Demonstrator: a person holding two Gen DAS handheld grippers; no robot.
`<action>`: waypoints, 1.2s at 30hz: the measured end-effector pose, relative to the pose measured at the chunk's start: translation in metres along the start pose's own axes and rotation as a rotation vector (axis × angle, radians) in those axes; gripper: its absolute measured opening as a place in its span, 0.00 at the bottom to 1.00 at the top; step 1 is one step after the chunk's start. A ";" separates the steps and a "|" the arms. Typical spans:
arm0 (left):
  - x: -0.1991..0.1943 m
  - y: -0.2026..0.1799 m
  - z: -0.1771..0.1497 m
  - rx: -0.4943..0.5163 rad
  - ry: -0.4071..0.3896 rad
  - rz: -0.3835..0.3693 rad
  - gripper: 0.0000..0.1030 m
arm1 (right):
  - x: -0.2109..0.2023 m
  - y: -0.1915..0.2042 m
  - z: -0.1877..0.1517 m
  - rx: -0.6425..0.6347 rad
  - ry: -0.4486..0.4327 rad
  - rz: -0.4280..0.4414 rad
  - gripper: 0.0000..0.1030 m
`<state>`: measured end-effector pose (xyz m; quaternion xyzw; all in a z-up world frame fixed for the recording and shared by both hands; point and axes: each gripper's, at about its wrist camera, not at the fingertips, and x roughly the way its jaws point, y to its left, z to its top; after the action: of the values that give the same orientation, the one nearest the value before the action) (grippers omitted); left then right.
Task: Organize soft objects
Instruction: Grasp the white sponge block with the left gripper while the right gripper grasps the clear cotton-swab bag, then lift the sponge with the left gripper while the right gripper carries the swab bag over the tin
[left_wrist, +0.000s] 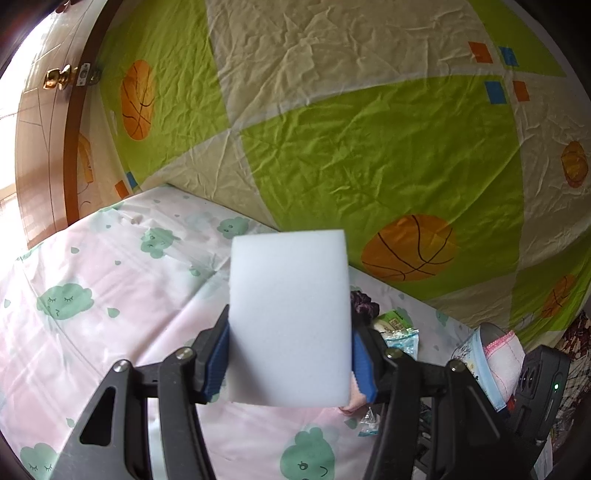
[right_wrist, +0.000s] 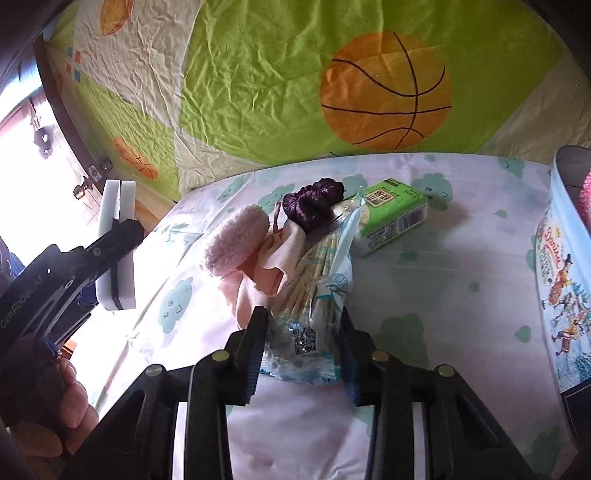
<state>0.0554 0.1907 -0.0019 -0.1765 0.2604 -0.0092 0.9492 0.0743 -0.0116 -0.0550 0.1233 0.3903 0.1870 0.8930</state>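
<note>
My left gripper (left_wrist: 290, 354) is shut on a white foam sponge (left_wrist: 290, 317) and holds it upright above the pink cloud-print table cover (left_wrist: 110, 295). In the right wrist view the sponge (right_wrist: 116, 251) shows at the left in that gripper. My right gripper (right_wrist: 303, 350) is shut on a clear bag of cotton swabs (right_wrist: 317, 288) lying on the cover. Beside the bag lie a fluffy pink puff (right_wrist: 236, 240), a pink cloth (right_wrist: 269, 269), a dark purple scrunchie (right_wrist: 314, 203) and a green tissue pack (right_wrist: 395, 210).
A printed round tin (right_wrist: 565, 280) stands at the right edge with pink-trimmed cloth (left_wrist: 506, 354) in it. A green and cream basketball sheet (left_wrist: 369, 129) hangs behind the table. A wooden door (left_wrist: 40, 147) is at the far left.
</note>
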 end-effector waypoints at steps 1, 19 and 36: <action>0.000 0.000 0.000 -0.002 0.001 0.000 0.54 | -0.005 0.001 0.000 -0.009 -0.012 -0.006 0.36; -0.018 -0.031 -0.010 0.108 -0.120 -0.109 0.54 | -0.130 0.000 -0.033 -0.229 -0.433 -0.208 0.36; -0.016 -0.086 -0.049 0.238 -0.127 -0.064 0.54 | -0.155 -0.015 -0.046 -0.286 -0.553 -0.320 0.36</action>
<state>0.0234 0.0955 -0.0039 -0.0713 0.1911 -0.0592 0.9772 -0.0526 -0.0883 0.0099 -0.0196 0.1178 0.0569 0.9912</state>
